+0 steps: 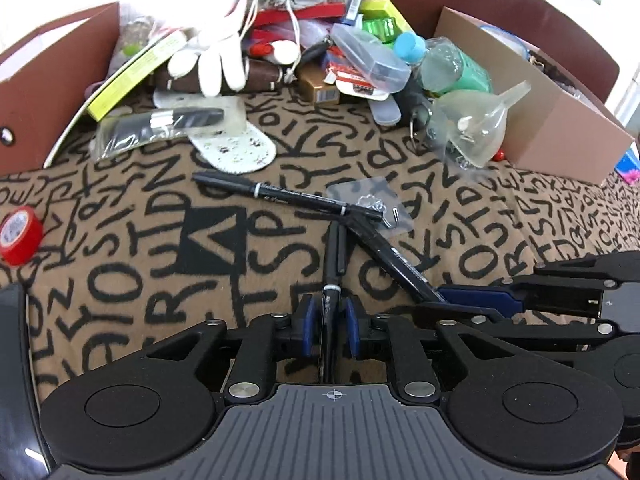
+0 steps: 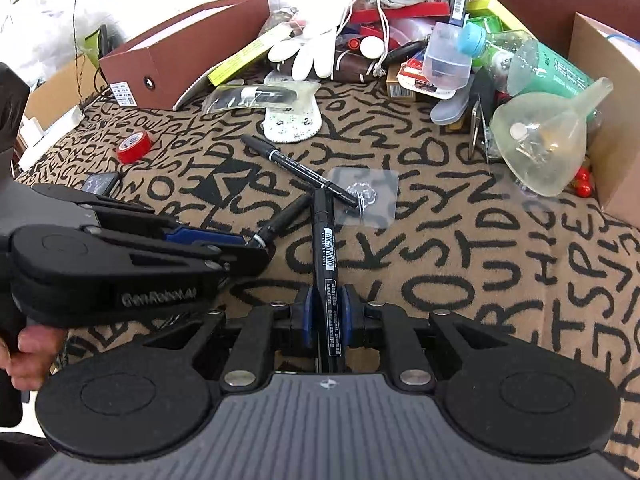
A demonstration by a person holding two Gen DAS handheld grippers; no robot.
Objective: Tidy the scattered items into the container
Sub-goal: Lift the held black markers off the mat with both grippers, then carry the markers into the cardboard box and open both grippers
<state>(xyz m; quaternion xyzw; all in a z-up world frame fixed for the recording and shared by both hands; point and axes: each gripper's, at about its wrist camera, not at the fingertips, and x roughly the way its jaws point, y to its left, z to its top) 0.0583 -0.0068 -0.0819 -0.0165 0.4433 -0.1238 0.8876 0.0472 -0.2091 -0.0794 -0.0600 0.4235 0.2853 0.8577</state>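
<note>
Left hand-held gripper (image 1: pixel 329 322) pads just apart around slim black pen (image 1: pixel 331 264); right hand-held gripper (image 2: pixel 327 316) clamps barcoded marker (image 2: pixel 326 240). Lettered woolly blanket (image 1: pixel 120 264) open left of pen.

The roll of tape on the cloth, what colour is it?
Red, with a pale core. The tape shows best in the right wrist view.

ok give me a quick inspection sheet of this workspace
surface: letter-print blanket, rumpled
job's things: loose marker, red tape roll and clear hook sticker on the blanket; cardboard box at right
clutter: white glove, funnel and green bottle heaped at the back
grippers: left gripper fingers slightly apart around a thin marker; right gripper shut on a barcoded marker
cables: thin dark cord, far left
surroundings: maroon file box; a hand on the left gripper's handle
</note>
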